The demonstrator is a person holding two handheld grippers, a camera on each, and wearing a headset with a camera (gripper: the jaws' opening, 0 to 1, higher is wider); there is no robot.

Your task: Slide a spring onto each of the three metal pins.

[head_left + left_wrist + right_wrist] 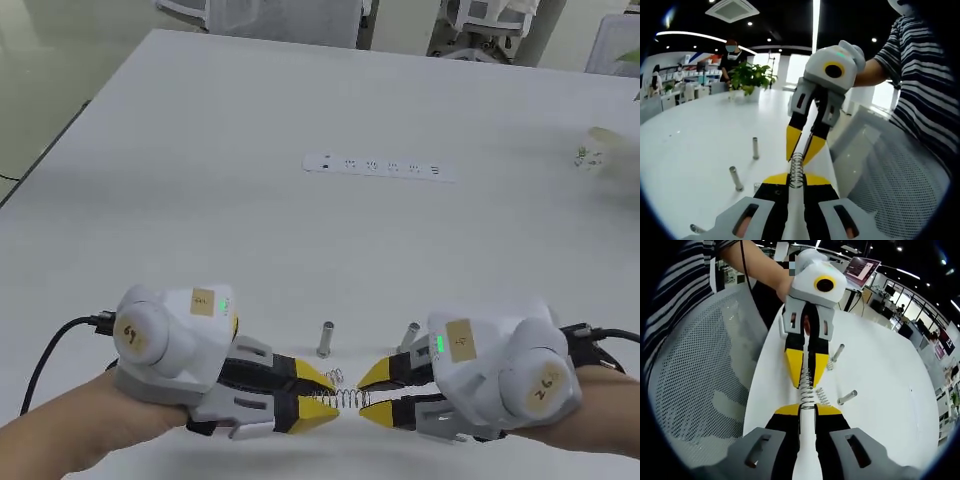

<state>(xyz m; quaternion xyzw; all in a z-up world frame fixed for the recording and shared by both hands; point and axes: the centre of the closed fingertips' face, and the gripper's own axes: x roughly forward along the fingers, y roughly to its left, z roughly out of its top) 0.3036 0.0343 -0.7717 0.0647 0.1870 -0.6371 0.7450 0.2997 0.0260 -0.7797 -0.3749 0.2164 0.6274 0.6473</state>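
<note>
Yellow-tipped jaws meet nose to nose low over the white table (200, 150). The left gripper (330, 398) reaches in from the left and the right gripper (362, 396) faces it from the right. Both lie nearly level, with the person's forearms behind them at the near edge.

Each pair of jaws is drawn in to a narrow gap and pinches one end of the same spring (348, 400), which stretches in the short space between the two sets of tips. In the left gripper view the spring (796, 167) rises from that gripper's own tips into the jaws of the right gripper (803, 146). In the right gripper view it runs up from that gripper's own tips into the jaws of the left gripper (807, 371).

Just beyond the tips two metal pins stand upright on the table, one (326, 338) near the left jaws and one (411, 335) close to the right gripper's body. Neither carries a coil. A loose spring (337, 377) lies on the table between the held spring and the nearer pin, and another small coil (830, 365) lies beside a pin's base.

Farther back, a white power strip (378, 167) lies across the middle of the table. A mesh chair (700, 365) and the person's striped sleeve (920, 75) sit on the near side.
</note>
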